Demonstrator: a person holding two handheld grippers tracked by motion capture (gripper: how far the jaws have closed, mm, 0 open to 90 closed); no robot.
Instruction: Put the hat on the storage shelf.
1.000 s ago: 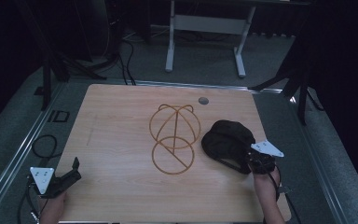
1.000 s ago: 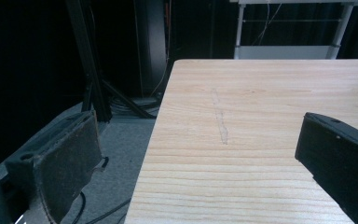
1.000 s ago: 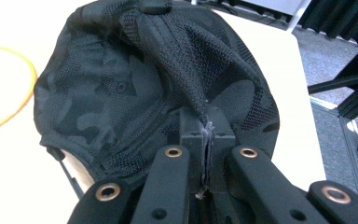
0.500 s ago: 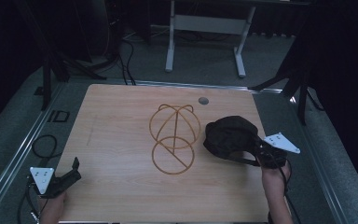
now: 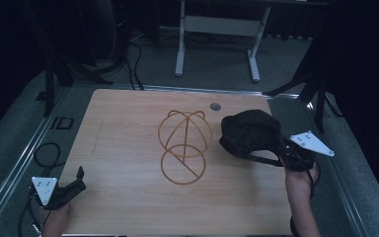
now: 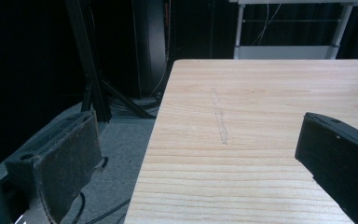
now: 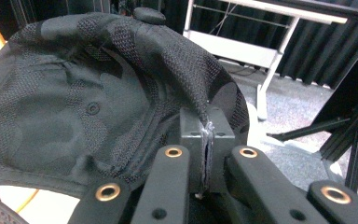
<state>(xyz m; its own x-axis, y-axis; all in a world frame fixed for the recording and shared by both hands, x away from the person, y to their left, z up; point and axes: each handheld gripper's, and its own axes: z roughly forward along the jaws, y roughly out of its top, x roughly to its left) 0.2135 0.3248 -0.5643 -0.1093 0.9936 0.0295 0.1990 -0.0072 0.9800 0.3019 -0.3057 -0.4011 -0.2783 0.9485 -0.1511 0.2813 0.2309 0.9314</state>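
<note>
A black mesh cap hangs lifted above the right side of the wooden table. My right gripper is shut on its back edge. In the right gripper view the cap spreads across the frame, and its fabric is pinched between the closed jaws of the right gripper. A gold wire hat stand rises at the table's middle, just left of the cap. My left gripper rests at the near left corner, open, with nothing between its fingers.
A small dark round grommet sits in the table near its far edge. A white metal frame stands on the floor beyond the table. Cables lie on the floor at the left.
My right gripper has risen with the cap, lifting it off the table and a little toward the far side. The left gripper has stayed in place.
</note>
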